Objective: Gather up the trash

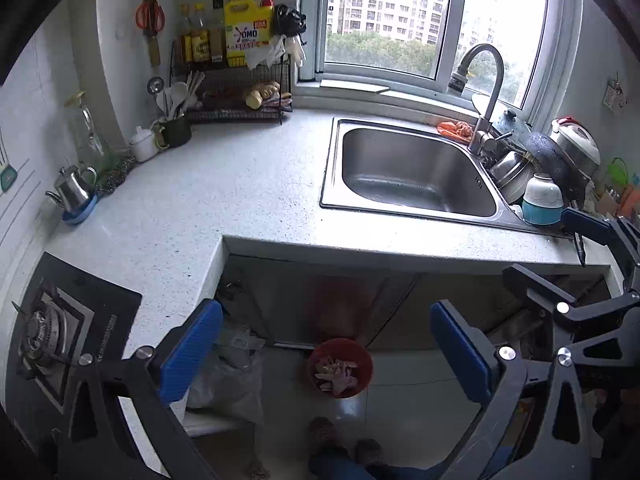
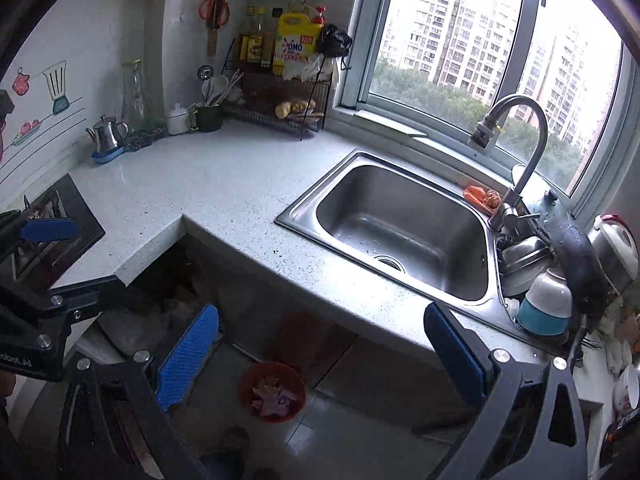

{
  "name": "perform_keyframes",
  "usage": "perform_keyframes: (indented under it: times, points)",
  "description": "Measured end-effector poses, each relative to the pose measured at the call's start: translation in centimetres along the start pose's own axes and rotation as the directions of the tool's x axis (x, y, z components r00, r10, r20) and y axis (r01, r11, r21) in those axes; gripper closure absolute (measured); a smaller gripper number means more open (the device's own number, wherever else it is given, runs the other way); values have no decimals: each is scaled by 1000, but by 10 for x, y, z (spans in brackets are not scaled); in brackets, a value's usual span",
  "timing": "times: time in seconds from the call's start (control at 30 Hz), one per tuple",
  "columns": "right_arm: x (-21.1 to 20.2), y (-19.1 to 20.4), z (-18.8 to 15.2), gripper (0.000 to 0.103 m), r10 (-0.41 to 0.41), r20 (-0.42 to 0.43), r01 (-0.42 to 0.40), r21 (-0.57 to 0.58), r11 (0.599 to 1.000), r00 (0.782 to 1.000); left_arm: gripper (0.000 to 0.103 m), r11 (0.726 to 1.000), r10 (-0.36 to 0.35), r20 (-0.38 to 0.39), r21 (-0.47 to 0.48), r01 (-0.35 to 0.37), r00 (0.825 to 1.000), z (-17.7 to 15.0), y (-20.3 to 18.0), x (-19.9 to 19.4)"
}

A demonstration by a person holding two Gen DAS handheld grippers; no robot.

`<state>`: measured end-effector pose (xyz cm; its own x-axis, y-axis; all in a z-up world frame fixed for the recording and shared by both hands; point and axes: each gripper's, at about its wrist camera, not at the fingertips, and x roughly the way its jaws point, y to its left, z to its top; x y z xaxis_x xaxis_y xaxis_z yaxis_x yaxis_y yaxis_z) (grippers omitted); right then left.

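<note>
A red trash bin (image 1: 340, 367) holding pale scraps stands on the floor below the counter's front edge; it also shows in the right wrist view (image 2: 273, 392). My left gripper (image 1: 328, 356) is open and empty, held high above the floor with the bin between its blue pads (image 1: 191, 354). My right gripper (image 2: 320, 356) is open and empty too, above the counter's front edge, the bin below its left pad. The right gripper shows at the right edge of the left wrist view (image 1: 580, 264). No loose trash shows on the speckled counter (image 1: 208, 184).
A steel sink (image 1: 416, 172) with a tall tap (image 1: 486, 92) is set in the counter. Stacked pots and bowls (image 1: 536, 176) crowd its right side. A rack of bottles (image 1: 236, 68), utensil cup and kettle (image 1: 74, 188) line the back left. A gas hob (image 1: 52, 336) lies left.
</note>
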<state>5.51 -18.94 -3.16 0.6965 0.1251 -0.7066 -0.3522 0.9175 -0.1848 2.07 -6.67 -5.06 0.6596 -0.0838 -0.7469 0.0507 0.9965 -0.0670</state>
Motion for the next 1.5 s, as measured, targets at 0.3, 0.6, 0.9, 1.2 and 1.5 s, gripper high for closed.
perform_keyframes:
  times: [0.3, 0.6, 0.9, 1.2, 1.5]
  points:
    - [-48, -21, 1, 1, 22, 49, -27, 111, 993, 999, 0, 998, -26, 97, 53, 21, 995, 9, -19, -51]
    - [-78, -11, -4, 1, -52, 81, 33, 224, 974, 995, 0, 993, -74, 121, 100, 62, 990, 2, -14, -80]
    - [-102, 2, -16, 1, -97, 105, 62, 302, 951, 990, 0, 982, -110, 153, 172, 84, 982, -13, -18, -100]
    - [-103, 12, -31, 1, -92, 74, 63, 331, 942, 993, 0, 983, -105, 147, 165, 80, 984, -23, -19, -104]
    - [-108, 22, -36, 1, -82, 48, 61, 335, 940, 996, 0, 982, -105, 126, 170, 83, 987, -29, -23, -105]
